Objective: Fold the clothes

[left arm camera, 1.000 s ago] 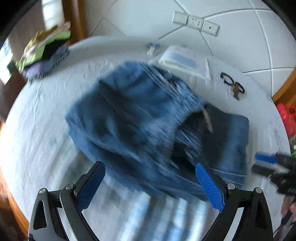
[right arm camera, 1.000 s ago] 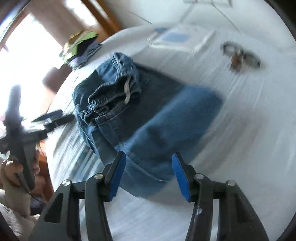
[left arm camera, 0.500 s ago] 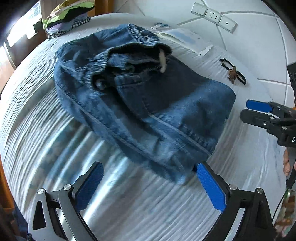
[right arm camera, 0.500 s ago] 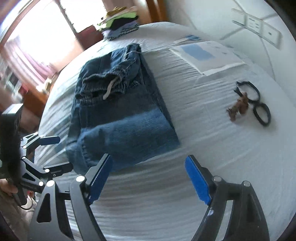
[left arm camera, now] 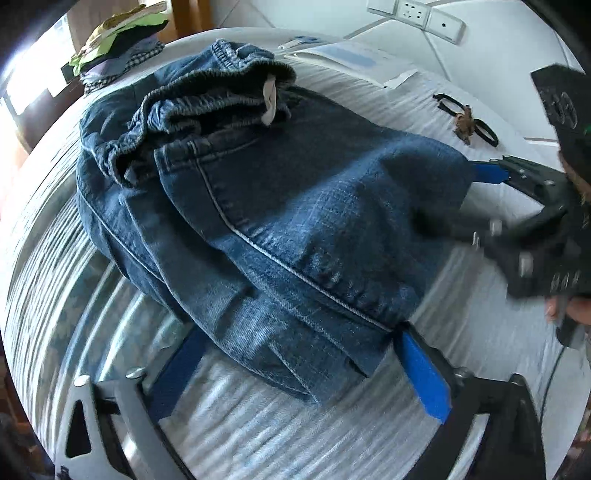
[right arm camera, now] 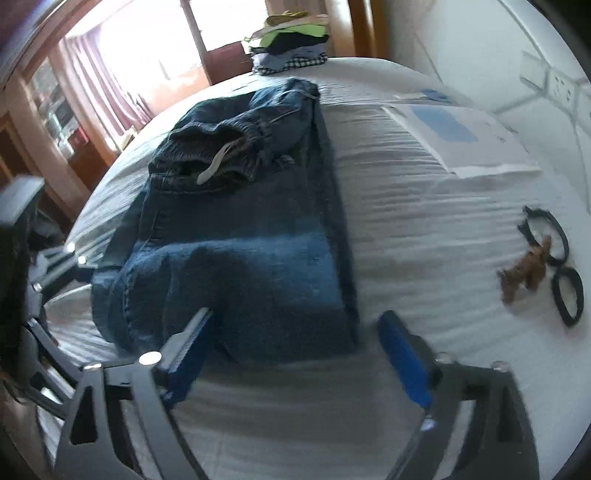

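Right now my left gripper point(left arm camera: 299, 365) stands spread wide, one blue pad at each side of the near hem of the dark blue denim jeans point(left arm camera: 280, 206), gripping nothing. My right gripper point(right arm camera: 295, 354) is spread wide too and empty, with the bundle's end edge between its pads. The jeans lie folded into a thick bundle in the middle of the white ribbed bedsheet point(right arm camera: 424, 236), with the elastic waistband bunched on top at the far end.

My worry is the loose layers: if I close on only the top ply, the bundle could peel open as I lift. The puckered waistband may also slide off and spoil the fold. A careless sweep to the right could snag the black hair ties with a brown charm point(right arm camera: 543, 269), which lie well apart from the denim.

Counting: one pair of jeans, two grippers, one stack of folded clothes point(right arm camera: 290, 44) at the far edge of the bed, one white paper with a blue patch point(right arm camera: 461, 140), two hair-tie loops, one white wall socket strip point(left arm camera: 417, 16).
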`<action>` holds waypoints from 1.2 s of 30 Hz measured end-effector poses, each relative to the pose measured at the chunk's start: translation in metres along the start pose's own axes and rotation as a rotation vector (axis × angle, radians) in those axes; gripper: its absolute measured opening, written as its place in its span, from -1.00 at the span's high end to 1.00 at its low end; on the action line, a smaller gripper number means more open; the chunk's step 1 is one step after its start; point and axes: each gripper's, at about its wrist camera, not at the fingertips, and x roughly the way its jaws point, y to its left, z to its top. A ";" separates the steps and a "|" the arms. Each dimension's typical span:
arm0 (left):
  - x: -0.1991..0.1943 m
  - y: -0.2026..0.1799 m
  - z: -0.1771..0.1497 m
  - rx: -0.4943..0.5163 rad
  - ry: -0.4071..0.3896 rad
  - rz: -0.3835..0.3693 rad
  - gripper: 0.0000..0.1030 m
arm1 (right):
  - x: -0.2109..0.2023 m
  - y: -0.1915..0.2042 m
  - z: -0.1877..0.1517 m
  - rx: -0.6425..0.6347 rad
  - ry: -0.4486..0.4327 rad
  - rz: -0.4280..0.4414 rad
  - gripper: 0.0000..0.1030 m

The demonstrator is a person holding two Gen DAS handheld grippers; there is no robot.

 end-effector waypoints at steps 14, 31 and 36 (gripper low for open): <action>-0.118 0.079 0.016 0.157 -0.115 -0.121 0.72 | -0.086 0.104 0.049 0.123 -0.068 0.117 0.52; 0.009 0.231 0.238 0.000 -0.073 -0.028 0.64 | 0.081 0.015 0.292 0.306 -0.126 0.039 0.54; 0.066 0.262 0.245 -0.074 -0.037 0.046 -0.64 | 0.151 -0.020 0.280 0.457 0.002 0.025 0.16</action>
